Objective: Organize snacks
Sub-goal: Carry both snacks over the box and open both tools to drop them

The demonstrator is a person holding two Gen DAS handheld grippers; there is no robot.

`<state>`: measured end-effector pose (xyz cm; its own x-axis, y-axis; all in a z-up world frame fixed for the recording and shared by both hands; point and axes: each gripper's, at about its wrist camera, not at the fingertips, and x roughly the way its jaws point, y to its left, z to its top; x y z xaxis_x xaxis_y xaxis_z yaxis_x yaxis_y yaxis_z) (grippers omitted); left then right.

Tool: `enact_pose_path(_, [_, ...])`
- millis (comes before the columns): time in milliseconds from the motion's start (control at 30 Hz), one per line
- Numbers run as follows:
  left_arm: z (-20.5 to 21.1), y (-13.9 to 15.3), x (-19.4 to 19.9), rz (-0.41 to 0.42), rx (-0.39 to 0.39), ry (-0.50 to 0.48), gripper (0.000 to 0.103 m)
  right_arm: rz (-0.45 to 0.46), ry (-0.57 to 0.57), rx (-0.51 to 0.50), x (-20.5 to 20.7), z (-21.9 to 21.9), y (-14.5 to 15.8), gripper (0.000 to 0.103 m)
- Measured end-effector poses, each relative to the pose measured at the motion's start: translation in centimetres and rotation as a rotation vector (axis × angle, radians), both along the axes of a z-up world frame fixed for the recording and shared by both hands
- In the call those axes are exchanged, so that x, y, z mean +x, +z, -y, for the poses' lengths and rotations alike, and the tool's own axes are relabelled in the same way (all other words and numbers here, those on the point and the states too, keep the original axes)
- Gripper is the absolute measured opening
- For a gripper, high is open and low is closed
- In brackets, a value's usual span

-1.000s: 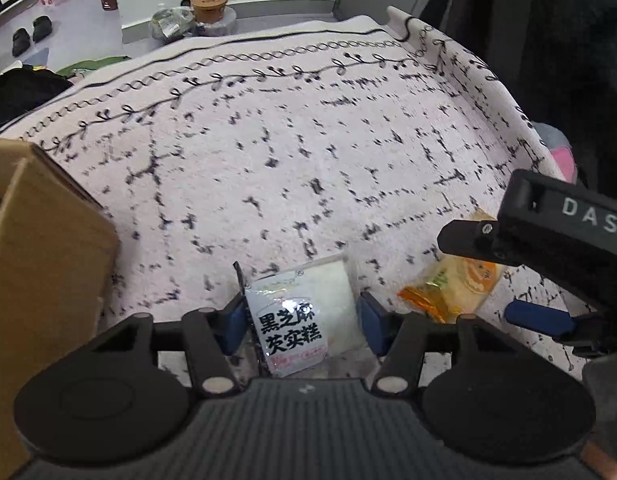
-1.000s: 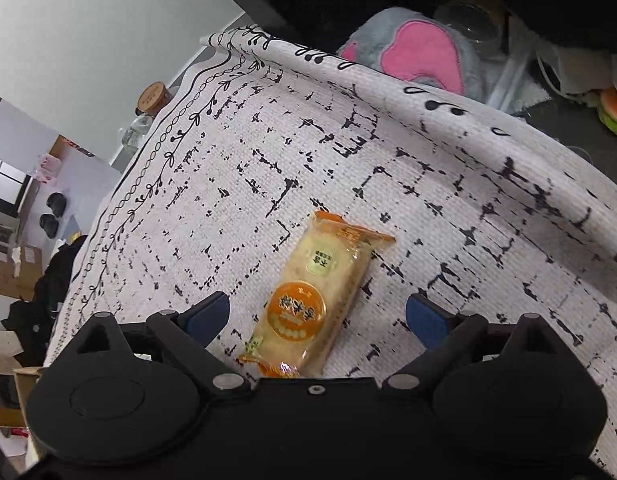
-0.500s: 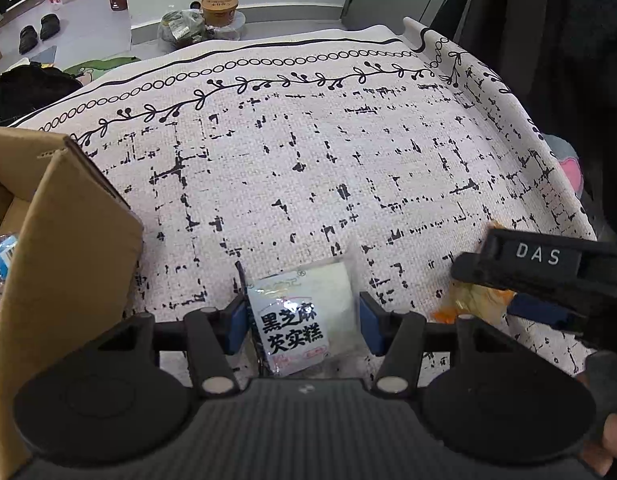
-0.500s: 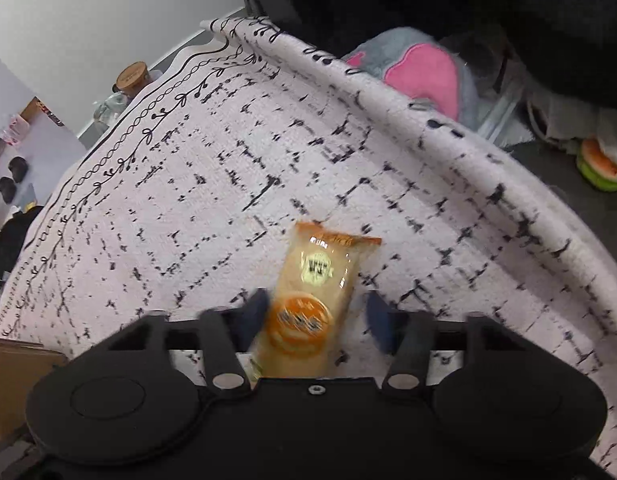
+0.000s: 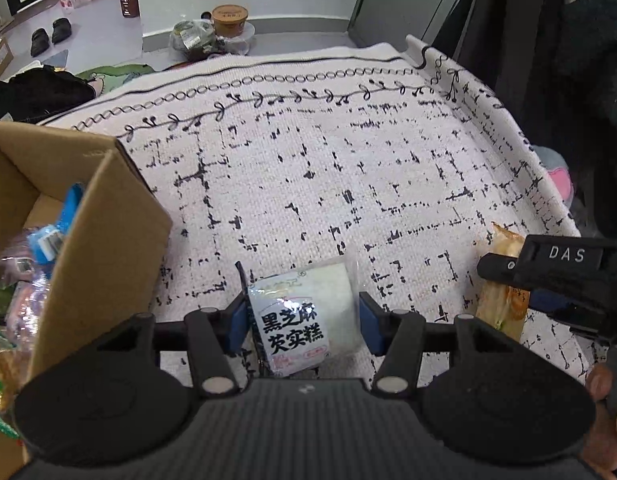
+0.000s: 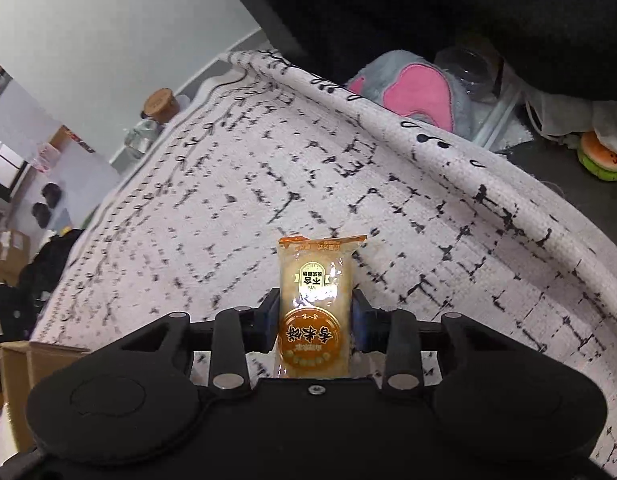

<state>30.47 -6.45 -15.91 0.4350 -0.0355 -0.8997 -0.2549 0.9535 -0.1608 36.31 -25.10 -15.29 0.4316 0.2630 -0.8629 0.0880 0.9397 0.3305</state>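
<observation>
The right gripper (image 6: 314, 320), jaws just closed, pinches a glossy orange rice-cracker packet (image 6: 314, 300); the left gripper (image 5: 302, 320) clamps a crinkly white sesame-cake packet (image 5: 308, 312).

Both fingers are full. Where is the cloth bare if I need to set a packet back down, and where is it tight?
Bare: the patterned cloth from the white packet up to the vine border, between the cardboard box and the raised right edge. Tight: the box, already full of snacks, and the near right, where the right gripper holds the orange packet.

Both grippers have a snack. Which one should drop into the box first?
Left, probably. The left gripper holds the white packet right beside the open box; the right gripper sits farther off.
</observation>
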Motion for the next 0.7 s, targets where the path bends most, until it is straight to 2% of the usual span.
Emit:
enact_pose_path(233, [-0.2, 2.2, -0.8, 0.025, 0.007, 0.006, 0.054, 0.019, -0.005, 0.089, -1.5, 0.4, 1.4, 0.035])
enact_pose_path(700, [-2.2, 6.6, -3.2, 0.083, -0.003, 0.027, 0.054, 0.102, 0.039, 0.158, -5.4, -0.3, 5.5, 0.035])
